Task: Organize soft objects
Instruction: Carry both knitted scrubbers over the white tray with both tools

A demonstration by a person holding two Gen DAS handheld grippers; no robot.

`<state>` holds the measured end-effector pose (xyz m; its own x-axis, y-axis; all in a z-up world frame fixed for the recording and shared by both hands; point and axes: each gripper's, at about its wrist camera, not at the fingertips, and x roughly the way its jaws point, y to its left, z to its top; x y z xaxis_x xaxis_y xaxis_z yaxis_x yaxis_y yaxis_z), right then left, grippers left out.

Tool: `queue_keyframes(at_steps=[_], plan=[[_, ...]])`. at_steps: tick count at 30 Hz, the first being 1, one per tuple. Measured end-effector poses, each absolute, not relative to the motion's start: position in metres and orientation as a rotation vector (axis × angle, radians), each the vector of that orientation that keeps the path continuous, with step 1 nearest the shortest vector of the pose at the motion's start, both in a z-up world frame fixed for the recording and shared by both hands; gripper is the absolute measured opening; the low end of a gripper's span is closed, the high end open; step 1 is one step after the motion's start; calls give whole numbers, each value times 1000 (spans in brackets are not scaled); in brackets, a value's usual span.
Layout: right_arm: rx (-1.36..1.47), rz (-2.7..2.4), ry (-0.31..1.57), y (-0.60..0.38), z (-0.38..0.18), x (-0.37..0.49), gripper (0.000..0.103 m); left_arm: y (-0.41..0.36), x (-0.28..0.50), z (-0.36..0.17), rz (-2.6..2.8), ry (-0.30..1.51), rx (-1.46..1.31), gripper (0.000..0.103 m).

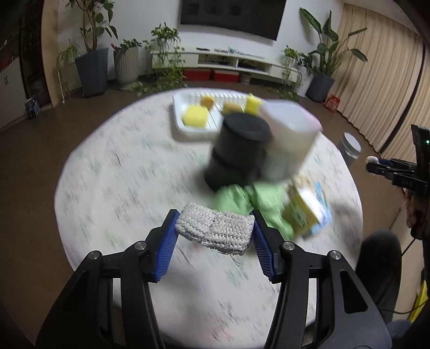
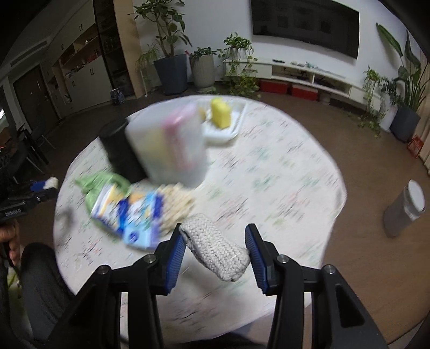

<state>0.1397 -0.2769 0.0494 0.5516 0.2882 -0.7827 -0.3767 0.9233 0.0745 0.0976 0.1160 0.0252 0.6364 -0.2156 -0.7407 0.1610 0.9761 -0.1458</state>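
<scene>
I'm looking over a round tabletop (image 1: 113, 188) covered in a pale speckled cloth, standing on a brown floor. Behind it I see a white wall with one dark screen (image 1: 231, 16), a low white shelf unit (image 1: 236, 60) with two red boxes under it, several potted plants and beige curtains at the right.

On the tabletop I count one white tray (image 1: 185, 126) with four yellow sponges, one black cylinder (image 1: 239, 150), one translucent white container (image 1: 290, 139), one green cloth (image 1: 242, 201) and one blue-and-yellow packet (image 2: 129, 214). One grey canister (image 2: 405, 206) stands on the floor.

My left tool (image 1: 214, 232) pinches one grey knitted pad (image 1: 215, 231) between both blue pads, held above the tabletop. My right tool (image 2: 215, 249) holds a second knitted pad (image 2: 215, 247), lying slantwise between its pads.
</scene>
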Motion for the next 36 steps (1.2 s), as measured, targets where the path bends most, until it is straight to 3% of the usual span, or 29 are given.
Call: queue_keyframes(at_steps=[16,27,36], plan=[[-181,265,889,-300,98,343,48,133,292,71,-253,830,1,51],[-255,444,973,-204,62,451,48,48,379,5,-487,973,242,51],[-472,699,1043,-100,20,467,48,32,399,-45,-542,1050,266,51]])
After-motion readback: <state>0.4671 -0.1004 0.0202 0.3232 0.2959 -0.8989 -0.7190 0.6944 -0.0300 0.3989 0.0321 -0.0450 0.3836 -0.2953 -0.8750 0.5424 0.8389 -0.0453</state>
